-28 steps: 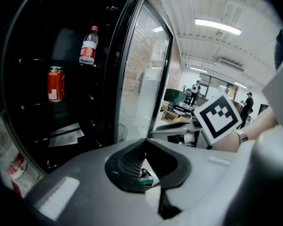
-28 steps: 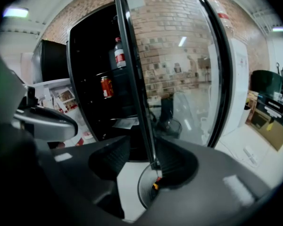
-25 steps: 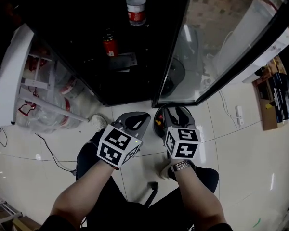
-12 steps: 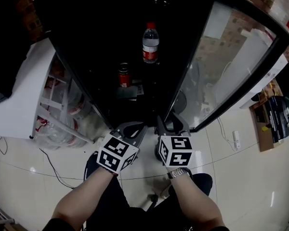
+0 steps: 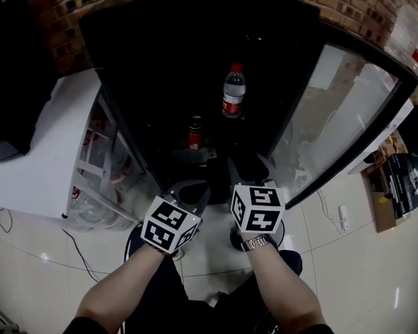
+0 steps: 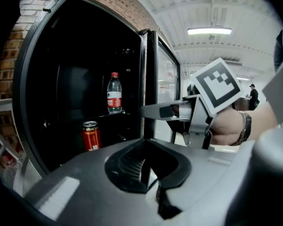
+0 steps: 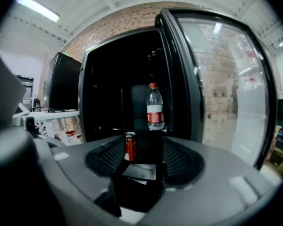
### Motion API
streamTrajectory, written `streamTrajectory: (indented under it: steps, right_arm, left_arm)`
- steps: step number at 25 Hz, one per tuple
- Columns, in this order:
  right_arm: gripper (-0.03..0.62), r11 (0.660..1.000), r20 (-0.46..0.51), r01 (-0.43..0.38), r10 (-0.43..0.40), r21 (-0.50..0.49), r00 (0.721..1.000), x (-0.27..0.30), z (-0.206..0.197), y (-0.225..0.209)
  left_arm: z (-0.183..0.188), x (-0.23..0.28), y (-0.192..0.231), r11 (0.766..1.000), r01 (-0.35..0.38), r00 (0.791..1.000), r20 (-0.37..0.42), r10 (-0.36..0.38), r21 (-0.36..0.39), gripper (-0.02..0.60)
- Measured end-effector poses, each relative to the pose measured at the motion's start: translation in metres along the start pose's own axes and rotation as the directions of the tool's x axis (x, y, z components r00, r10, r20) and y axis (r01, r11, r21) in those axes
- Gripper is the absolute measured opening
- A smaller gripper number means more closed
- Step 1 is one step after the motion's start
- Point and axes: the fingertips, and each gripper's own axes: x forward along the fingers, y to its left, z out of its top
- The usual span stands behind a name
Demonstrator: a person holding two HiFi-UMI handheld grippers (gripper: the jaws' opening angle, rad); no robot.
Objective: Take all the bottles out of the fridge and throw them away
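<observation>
A clear water bottle (image 5: 233, 90) with a red cap and red label stands on a shelf deep in the dark fridge (image 5: 153, 61). The same bottle (image 7: 154, 107) shows in the right gripper view, and the bottle (image 6: 114, 93) in the left gripper view. A red can (image 5: 194, 132) stands lower and nearer. Both grippers hover side by side at the fridge's opening, well short of the bottle. My left gripper (image 5: 189, 188) has its jaws together, holding nothing. My right gripper (image 5: 248, 174) is opening, with nothing between its jaws.
The fridge's glass door (image 5: 334, 110) stands swung open at the right. A white cabinet (image 5: 42, 152) with a wire rack and plastic bags (image 5: 97, 186) flanks the left. A white card (image 7: 140, 171) lies on the fridge floor. Boxes (image 5: 396, 183) sit at the far right.
The head view has tilted up from the floor toward the fridge interior. Both grippers have risen to the fridge opening. The right jaws stand wider.
</observation>
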Motion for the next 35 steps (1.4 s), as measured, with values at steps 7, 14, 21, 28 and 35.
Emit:
streamTrajectory:
  steps: [7, 14, 21, 28, 35]
  right_arm:
    - [0.252, 1.000, 0.025, 0.029, -0.029, -0.002, 0.999, 0.029, 0.033, 0.016]
    - [0.286, 0.996, 0.031, 0.094, -0.094, -0.011, 0.995, 0.062, 0.059, 0.017]
    - [0.324, 0.986, 0.005, 0.168, -0.168, -0.010, 0.986, 0.096, 0.068, 0.001]
    - [0.325, 0.976, -0.031, 0.217, -0.218, -0.023, 0.976, 0.123, 0.067, -0.015]
    - [0.325, 0.965, -0.057, 0.259, -0.260, -0.034, 0.964, 0.145, 0.068, -0.027]
  left_arm:
    - [0.022, -0.013, 0.033, 0.999, 0.003, 1.000, 0.022, -0.004, 0.041, 0.004]
    - [0.039, -0.011, 0.064, 0.998, 0.027, 0.999, 0.039, -0.029, 0.065, 0.004]
    - [0.052, 0.004, 0.088, 0.995, 0.060, 0.997, 0.051, -0.064, 0.078, 0.004]
    - [0.054, 0.022, 0.100, 0.994, 0.090, 0.994, 0.052, -0.094, 0.062, 0.005]
    - [0.054, 0.031, 0.109, 0.992, 0.113, 0.992, 0.050, -0.116, 0.055, 0.004]
